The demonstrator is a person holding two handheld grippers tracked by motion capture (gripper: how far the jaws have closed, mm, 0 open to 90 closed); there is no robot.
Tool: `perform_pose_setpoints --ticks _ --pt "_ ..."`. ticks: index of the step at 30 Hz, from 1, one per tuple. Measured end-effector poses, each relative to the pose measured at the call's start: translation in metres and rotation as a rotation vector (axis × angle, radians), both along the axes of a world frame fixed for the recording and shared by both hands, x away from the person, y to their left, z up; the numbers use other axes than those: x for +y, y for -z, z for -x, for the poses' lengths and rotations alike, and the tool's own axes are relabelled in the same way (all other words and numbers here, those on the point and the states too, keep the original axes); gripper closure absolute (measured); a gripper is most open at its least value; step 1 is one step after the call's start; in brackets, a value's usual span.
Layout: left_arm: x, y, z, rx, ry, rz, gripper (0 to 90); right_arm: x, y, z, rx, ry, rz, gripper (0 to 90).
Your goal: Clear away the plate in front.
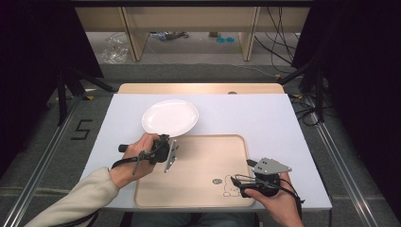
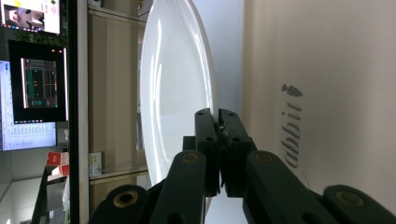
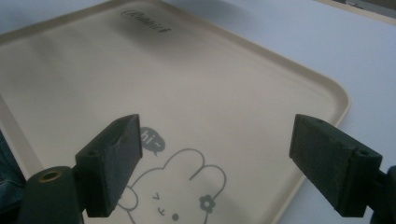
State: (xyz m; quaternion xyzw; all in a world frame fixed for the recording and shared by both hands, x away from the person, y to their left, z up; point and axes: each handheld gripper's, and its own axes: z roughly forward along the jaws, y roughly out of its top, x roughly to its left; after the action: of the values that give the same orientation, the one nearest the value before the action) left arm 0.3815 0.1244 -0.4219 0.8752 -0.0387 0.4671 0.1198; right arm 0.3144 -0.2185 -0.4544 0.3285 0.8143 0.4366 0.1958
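White plate [image 1: 170, 117] lifted and tilted, near rim pinched between the closed jaws of the left gripper [image 1: 163, 142]; in the left gripper view, rim edge-on between the black pads [image 2: 206, 140], glossy face turned away from the tray. Plate just beyond the far left corner of the beige tray [image 1: 198, 156], overlapping that corner slightly in the high view. Tray bed bare and flat, shallow raised lip, rounded corners, printed rabbit drawing [image 1: 231, 186] at near right. White tabletop [image 1: 265, 118] open on the far side and to the right of the plate; wooden strip along the far edge. Left hand [image 1: 137, 156] rolled sideways, forearm in a cream sleeve entering from lower left. Right gripper [image 1: 248, 182] low over the near right tray corner, jaws wide apart, nothing between them, matte black pads [image 3: 112, 158] framing the rabbit print. Right hand [image 1: 276, 201] at the table's near edge.
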Motion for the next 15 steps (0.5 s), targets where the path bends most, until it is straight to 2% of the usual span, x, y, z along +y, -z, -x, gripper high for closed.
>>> perform_pose_setpoints --ticks 5,12,15 --pt "-0.001 0.0 0.009 0.003 0.012 0.004 87.8 0.0 0.0 0.0 0.0 0.0 0.0 18.0" --pt "-0.002 -0.002 0.018 -0.023 0.033 0.007 87.8 0.0 0.0 -0.001 0.0 0.001 -0.002 18.0" --pt "-0.003 -0.003 0.021 -0.023 0.037 0.004 87.9 0.0 0.0 -0.001 -0.002 0.001 -0.002 18.0"
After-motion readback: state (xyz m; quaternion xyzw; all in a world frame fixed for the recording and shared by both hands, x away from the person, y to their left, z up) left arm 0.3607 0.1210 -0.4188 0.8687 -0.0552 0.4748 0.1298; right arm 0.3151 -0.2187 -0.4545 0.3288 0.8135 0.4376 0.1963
